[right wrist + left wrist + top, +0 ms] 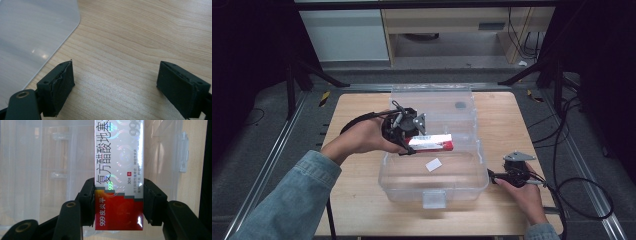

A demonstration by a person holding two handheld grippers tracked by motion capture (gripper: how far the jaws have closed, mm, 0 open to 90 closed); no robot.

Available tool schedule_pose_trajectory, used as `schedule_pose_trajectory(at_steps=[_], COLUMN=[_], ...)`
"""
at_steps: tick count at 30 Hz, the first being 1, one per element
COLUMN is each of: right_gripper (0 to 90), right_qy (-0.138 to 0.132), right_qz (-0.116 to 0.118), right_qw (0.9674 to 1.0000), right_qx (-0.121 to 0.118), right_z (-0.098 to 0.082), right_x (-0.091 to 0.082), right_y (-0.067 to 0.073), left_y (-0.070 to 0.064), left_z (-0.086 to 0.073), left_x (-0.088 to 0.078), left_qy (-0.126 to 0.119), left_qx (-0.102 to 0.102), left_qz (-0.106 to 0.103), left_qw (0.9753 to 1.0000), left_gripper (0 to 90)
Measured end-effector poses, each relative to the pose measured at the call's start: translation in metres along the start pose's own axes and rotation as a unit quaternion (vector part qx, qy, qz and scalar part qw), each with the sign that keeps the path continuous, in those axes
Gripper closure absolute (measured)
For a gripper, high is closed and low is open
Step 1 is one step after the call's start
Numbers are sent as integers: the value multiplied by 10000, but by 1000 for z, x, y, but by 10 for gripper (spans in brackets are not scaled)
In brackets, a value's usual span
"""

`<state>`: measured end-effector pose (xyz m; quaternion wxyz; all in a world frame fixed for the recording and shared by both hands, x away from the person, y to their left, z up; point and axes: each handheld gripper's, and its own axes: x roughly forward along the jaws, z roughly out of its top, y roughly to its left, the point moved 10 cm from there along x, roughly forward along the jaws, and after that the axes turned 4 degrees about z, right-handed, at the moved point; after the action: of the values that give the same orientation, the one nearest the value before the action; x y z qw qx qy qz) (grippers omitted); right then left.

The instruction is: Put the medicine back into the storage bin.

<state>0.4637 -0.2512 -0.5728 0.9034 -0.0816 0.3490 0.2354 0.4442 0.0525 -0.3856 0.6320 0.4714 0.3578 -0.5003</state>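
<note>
Right gripper [115, 87], nearest the person: jaws spread wide, nothing between them, bare wooden table [140, 45] under them, rounded corner of the clear plastic box [432, 187] just off its left jaw.

Left gripper [118, 202]: jaws half closed, pads pressed on both long sides of a red-and-silver carton [119, 182]. Grip sits on the red end; the silver printed length juts out beyond the fingertips. In the high view the carton [432, 143] hangs level over the open box, a small white slip [433, 164] on the box floor below it.

Judgement: light thin cardboard, glossy, likely slick and easily dented. Squeeze the narrow sides gently. A hold nearer mid-length would tip less.

Beyond the gripper: the box's raised lid [437, 102].
</note>
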Motion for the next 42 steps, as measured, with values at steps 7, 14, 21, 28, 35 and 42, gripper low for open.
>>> schedule_pose_trajectory(at_steps=[7, 14, 21, 28, 35, 42], right_gripper=[145, 145, 145, 145, 145, 145], right_qy=[0, -1, 0, 0, 0, 0], right_qz=[2, -1, 2, -3, 5, 4], right_qw=[10000, 10000, 10000, 10000, 10000, 10000], right_qx=[-2, 4, 0, 6, 3, 2], right_z=[0, 0, 0, 0, 0, 0], right_x=[0, 0, 0, 0, 0, 0], right_y=[0, 0, 0, 0, 1, 1], left_y=[-6, -13, -18, -24, -28, -34], left_z=[16, 28, 41, 56, 62, 67], left_x=[14, 26, 37, 53, 69, 80], left_qy=[-28, 5, 1, 14, 77, 92], left_qx=[81, 214, 262, 303, 249, 237], left_qz=[-104, -200, -290, -386, -481, -527], left_qw=[9999, 9996, 9992, 9988, 9985, 9983], left_gripper=[510, 510, 510, 510, 510, 510])
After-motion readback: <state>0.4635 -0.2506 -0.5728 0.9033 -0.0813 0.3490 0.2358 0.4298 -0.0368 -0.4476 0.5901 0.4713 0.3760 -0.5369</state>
